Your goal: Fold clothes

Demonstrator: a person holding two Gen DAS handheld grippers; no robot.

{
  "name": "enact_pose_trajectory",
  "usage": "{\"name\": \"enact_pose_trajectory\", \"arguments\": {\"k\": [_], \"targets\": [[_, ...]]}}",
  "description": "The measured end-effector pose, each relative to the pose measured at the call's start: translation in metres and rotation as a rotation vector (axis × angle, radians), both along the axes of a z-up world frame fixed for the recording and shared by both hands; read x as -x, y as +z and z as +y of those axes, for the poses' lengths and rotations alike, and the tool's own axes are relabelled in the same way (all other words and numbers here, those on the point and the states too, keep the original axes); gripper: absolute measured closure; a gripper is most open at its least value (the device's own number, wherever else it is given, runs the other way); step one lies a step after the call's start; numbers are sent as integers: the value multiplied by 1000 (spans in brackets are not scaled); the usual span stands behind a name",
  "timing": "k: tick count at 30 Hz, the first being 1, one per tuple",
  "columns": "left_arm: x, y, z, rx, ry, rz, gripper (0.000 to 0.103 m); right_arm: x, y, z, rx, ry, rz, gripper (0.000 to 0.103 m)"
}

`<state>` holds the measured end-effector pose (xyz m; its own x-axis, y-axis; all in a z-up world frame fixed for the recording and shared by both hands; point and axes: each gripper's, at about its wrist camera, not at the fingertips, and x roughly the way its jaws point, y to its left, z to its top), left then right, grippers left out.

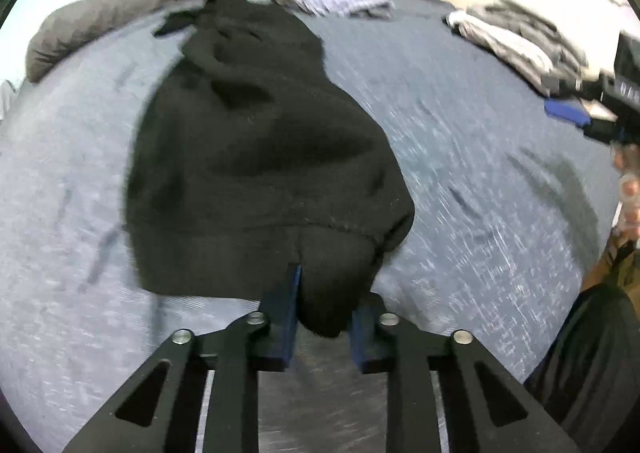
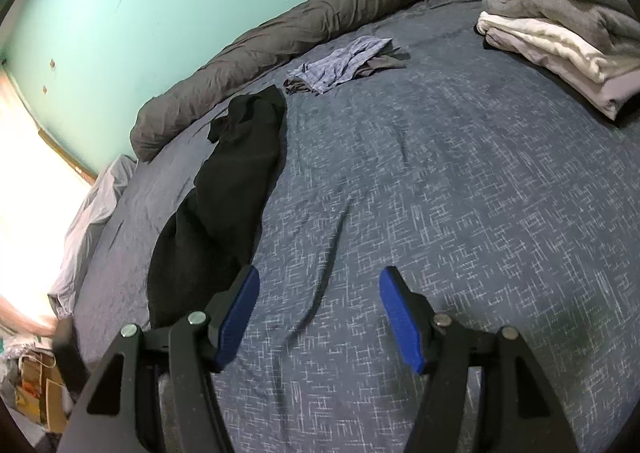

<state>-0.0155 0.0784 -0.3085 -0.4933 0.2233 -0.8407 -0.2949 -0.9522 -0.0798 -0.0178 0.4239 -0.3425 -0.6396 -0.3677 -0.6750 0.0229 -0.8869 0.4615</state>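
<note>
Left tongs (image 1: 320, 313) pinch the near hem of the black garment (image 1: 256, 157) on the bed (image 2: 460, 193). Right tongs (image 2: 318, 317) gape, empty. Folded stack (image 2: 560, 41) far right, striped cloth (image 2: 344, 61) beyond; left view blurred.

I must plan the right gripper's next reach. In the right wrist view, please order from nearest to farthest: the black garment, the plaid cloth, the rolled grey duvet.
From the right gripper:
1. Black garment, left, its near end beside the left finger.
2. Plaid cloth, ahead, mid-bed.
3. Rolled grey duvet, along the bed's far edge by the green wall.
</note>
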Motion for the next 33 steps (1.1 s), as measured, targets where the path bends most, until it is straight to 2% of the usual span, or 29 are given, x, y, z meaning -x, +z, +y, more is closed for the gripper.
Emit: {"name": "enact_pose_trajectory", "arguments": {"k": [6,11,18,20,23,26,33], "targets": [[19,42,-75,-79,124,59,86,21,-6,-16,-54,42,-27,39],[41,57,-129,-106,207,79,87,57,-9,-45,-81,103,-58,39],[52,56,-180,-150,270,74,87,124,-14,-78,13,138,-109,38],[52,53,-186,-165,270,77,87,145,-14,-90,34,148,-111,29],[53,49,-190,-169,253,86,87,177,-14,-107,91,178,-117,27],[57,45,-198,-174,245,88,87,212,-24,-119,134,166,-166,23],[65,38,-219,-202,238,86,87,277,-44,-151,166,167,-207,19]]}}
